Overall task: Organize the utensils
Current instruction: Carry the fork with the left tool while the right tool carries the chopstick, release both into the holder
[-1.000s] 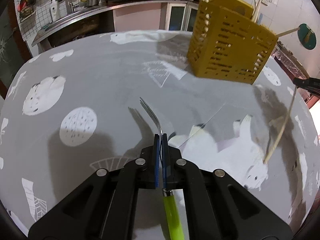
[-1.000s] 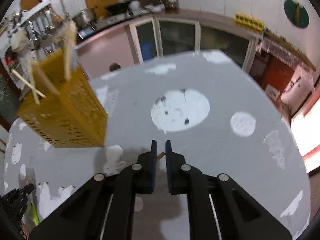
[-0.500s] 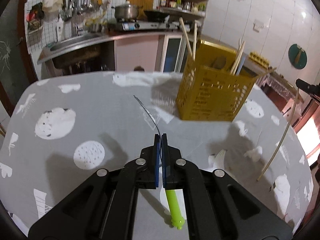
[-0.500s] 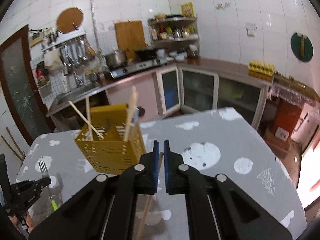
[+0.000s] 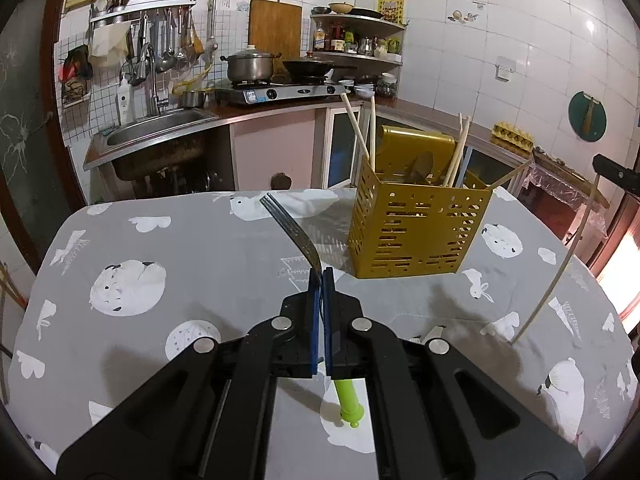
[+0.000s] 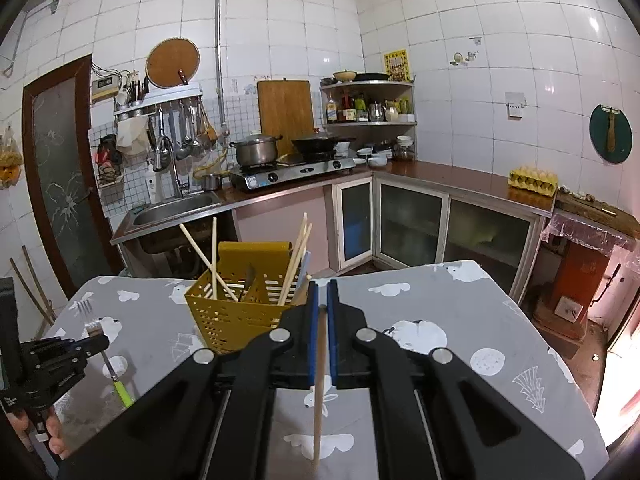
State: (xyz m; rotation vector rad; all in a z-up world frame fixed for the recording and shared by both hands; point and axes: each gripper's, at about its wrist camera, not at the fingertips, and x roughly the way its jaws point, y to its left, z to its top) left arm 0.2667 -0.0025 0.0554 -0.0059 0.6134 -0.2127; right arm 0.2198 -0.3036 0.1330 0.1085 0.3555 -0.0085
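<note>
The left gripper [image 5: 320, 276] clamps a fork [image 5: 294, 232], tines up, above the tabletop [image 5: 200, 248]. The right gripper [image 6: 321, 292] clamps a chopstick [image 6: 318, 392] near the yellow holder [image 6: 240, 312].

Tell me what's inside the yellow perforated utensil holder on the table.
Several pale wooden chopsticks stand leaning in the yellow perforated utensil holder, their tops poking above the rim, alongside one dark utensil. The holder's walls hide their lower ends and anything lying at the bottom.

shiny metal fork [image 5: 298, 236], wooden chopstick [image 6: 319, 384]
</note>
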